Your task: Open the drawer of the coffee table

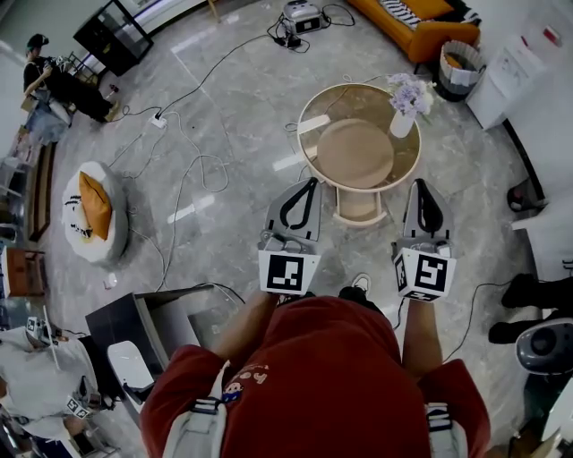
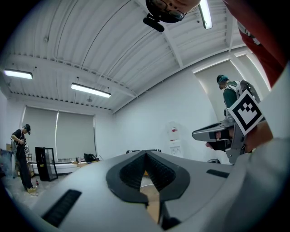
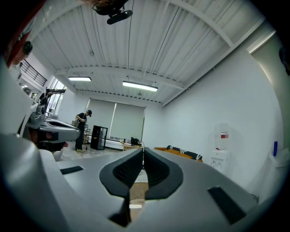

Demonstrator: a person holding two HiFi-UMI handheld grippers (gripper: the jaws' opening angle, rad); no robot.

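Observation:
The round coffee table (image 1: pixel 306 134) has a glass top and a beige shelf beneath. A beige drawer-like box (image 1: pixel 358 207) shows under its near edge. A white vase of lilac flowers (image 1: pixel 407 103) stands on the right of the top. My left gripper (image 1: pixel 312 181) is held level just left of the table's near edge, its jaws shut on nothing (image 2: pixel 146 152). My right gripper (image 1: pixel 419 182) hangs just right of that edge, also shut and empty (image 3: pixel 143 149). Neither touches the table. Each gripper view shows only a strip of tabletop between the jaws.
Cables (image 1: pixel 188 152) trail over the grey floor at the left. A white pouf with an orange cushion (image 1: pixel 89 210) lies further left. An orange sofa (image 1: pixel 421 27), a bin (image 1: pixel 458 64) and a water dispenser (image 1: pixel 510 76) stand beyond the table. A person (image 1: pixel 49 85) is at the far left.

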